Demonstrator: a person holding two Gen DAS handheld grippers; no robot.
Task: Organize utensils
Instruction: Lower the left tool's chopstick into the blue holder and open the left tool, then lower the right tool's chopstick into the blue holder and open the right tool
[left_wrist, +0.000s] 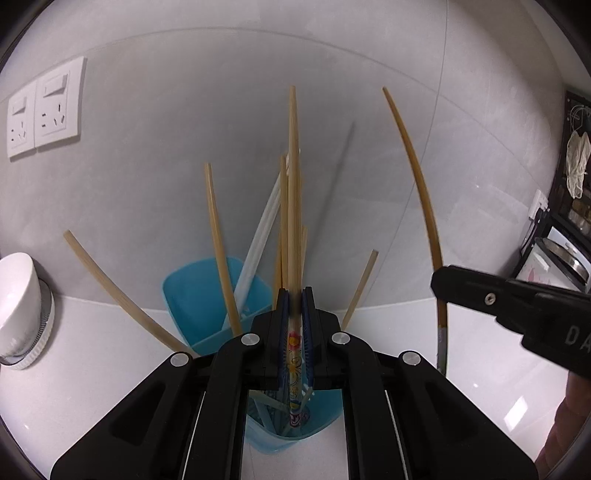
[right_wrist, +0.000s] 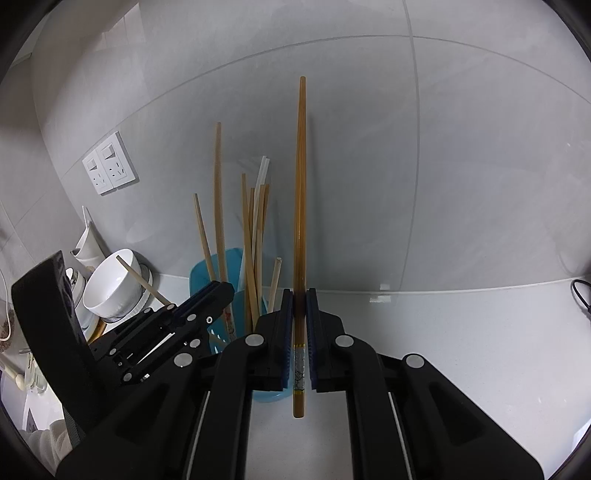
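My left gripper (left_wrist: 295, 295) is shut on a pale chopstick (left_wrist: 293, 184) with a flower-printed lower end. It stands upright with that end down inside the blue utensil holder (left_wrist: 201, 295). Several bamboo chopsticks (left_wrist: 218, 240) and white ones lean out of the holder. To the right, my right gripper (left_wrist: 441, 284) is shut on a darker brown chopstick (left_wrist: 417, 177). In the right wrist view that brown chopstick (right_wrist: 301, 184) stands upright between the right gripper's (right_wrist: 299, 299) pads, its lower end over the counter just right of the holder (right_wrist: 229, 266). The left gripper (right_wrist: 218, 291) sits over the holder.
A white bowl (right_wrist: 110, 284) on stacked dishes stands left of the holder by the wall. Two wall sockets (left_wrist: 44, 110) are on the grey tiled wall. A white countertop (right_wrist: 461, 350) stretches to the right. Shelves with appliances (left_wrist: 565, 258) are at far right.
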